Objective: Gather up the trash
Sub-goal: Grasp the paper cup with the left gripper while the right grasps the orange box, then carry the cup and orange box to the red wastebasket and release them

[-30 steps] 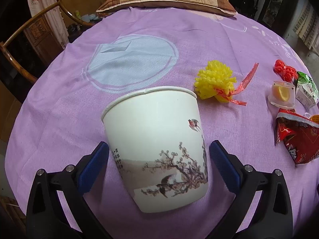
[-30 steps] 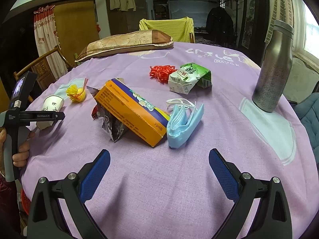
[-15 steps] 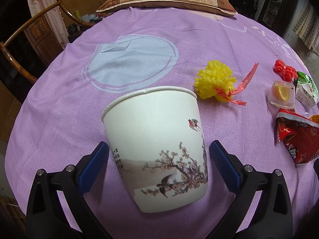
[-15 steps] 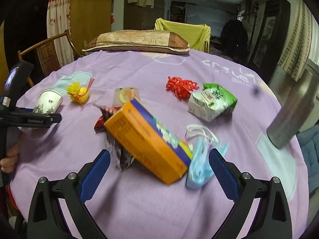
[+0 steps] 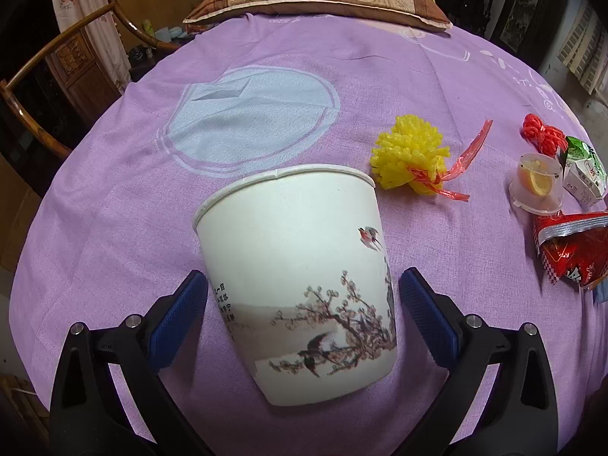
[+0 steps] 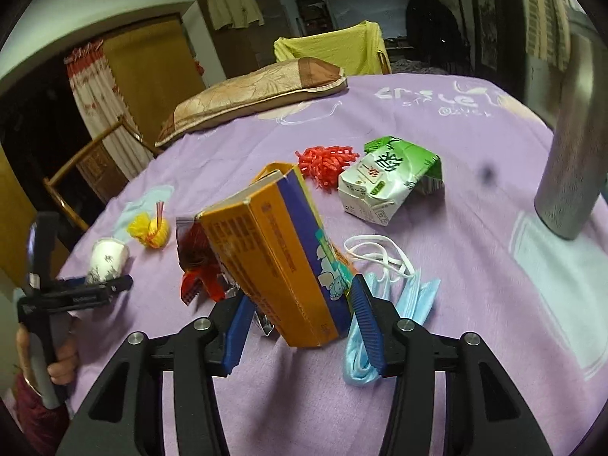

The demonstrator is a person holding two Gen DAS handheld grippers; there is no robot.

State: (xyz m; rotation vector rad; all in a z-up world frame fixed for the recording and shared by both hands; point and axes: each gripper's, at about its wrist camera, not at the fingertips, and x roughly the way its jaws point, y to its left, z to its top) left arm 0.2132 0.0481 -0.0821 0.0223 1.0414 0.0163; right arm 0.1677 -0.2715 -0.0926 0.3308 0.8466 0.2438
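Right wrist view: the right hand-held gripper (image 6: 300, 323) has just been closing, its jaws half-closed around the orange box's (image 6: 281, 250) near end; whether the pads press it is unclear. The box's long axis runs away from the jaws, left of the blue mask (image 6: 383, 315).

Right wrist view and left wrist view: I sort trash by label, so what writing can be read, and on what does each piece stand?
"cr..le", partly legible white letters, with a blurred smaller line beneath: purple tablecloth.
Large green Chinese character, too distorted to quote: white and green carton.
Print on the orange box: too blurred.
Column of small black characters on the paper cup: too small.
Print on the red wrapper: unreadable.
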